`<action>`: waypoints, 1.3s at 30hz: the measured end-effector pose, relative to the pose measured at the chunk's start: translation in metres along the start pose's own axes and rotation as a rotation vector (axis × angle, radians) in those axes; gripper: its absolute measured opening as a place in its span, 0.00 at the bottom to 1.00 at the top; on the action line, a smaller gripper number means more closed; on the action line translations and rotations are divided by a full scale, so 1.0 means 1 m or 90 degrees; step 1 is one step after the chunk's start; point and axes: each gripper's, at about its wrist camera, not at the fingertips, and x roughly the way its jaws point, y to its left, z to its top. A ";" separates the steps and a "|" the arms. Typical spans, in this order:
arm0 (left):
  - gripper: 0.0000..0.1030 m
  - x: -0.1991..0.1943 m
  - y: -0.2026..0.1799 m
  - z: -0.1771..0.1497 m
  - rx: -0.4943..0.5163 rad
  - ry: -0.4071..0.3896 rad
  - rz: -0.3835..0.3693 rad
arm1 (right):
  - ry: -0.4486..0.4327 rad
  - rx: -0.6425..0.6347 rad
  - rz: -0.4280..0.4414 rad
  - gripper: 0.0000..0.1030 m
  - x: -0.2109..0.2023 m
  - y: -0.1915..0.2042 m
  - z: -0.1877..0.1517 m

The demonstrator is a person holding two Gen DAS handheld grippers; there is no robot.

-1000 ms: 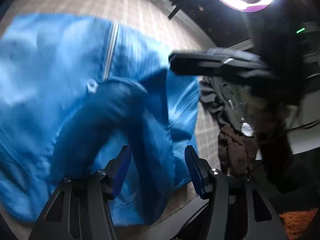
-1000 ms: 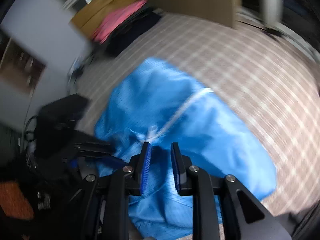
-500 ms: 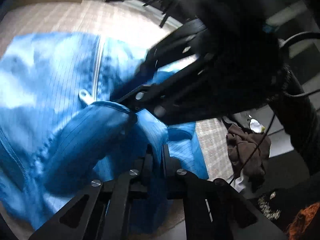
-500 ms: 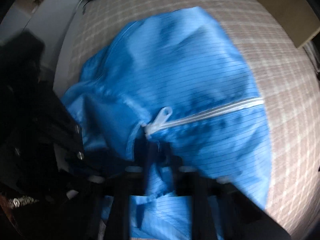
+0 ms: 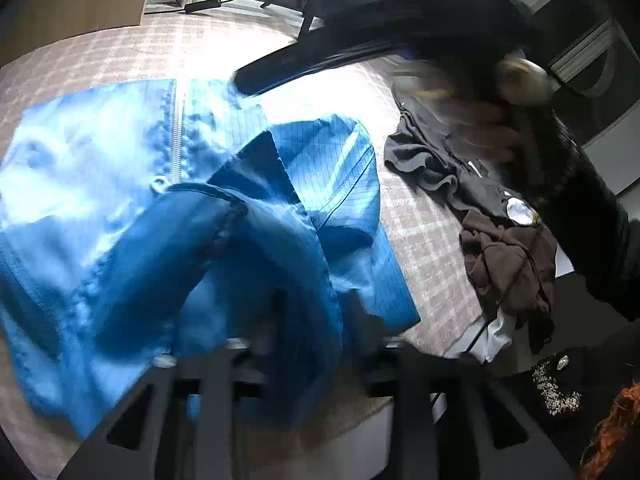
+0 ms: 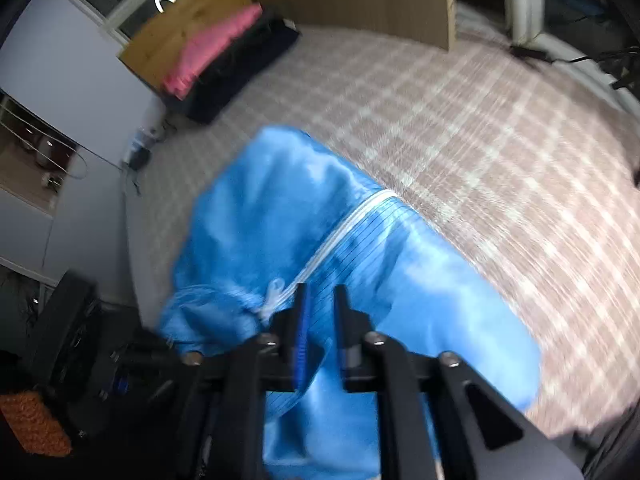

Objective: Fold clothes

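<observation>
Fingers of right gripper (image 6: 320, 320) pinching jacket (image 6: 280, 208) by zip (image 6: 344, 224); left gripper (image 5: 320, 344) too blurred to tell. Keep cloth taut, lay fold flat, clear of dark clothes (image 5: 508, 264) at cover (image 6: 480, 140) edge.

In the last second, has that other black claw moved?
Yes. In the left wrist view the right claw has pulled away toward the far side, uncovering the dark clothes pile.

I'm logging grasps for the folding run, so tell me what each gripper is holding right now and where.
The right gripper pinches the blue jacket beside its zipper pull. The left gripper's grip is too blurred to tell.
</observation>
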 end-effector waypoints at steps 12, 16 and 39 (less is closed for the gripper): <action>0.47 -0.091 0.058 -0.028 -0.013 -0.027 0.166 | -0.039 -0.047 0.020 0.20 0.020 0.101 -0.091; 0.47 -0.068 0.046 -0.033 0.057 0.015 0.175 | -0.026 -0.079 -0.005 0.30 0.037 0.127 -0.108; 0.11 -0.086 0.093 -0.025 0.042 0.002 -0.022 | 0.001 -0.098 -0.204 0.03 0.067 0.163 -0.107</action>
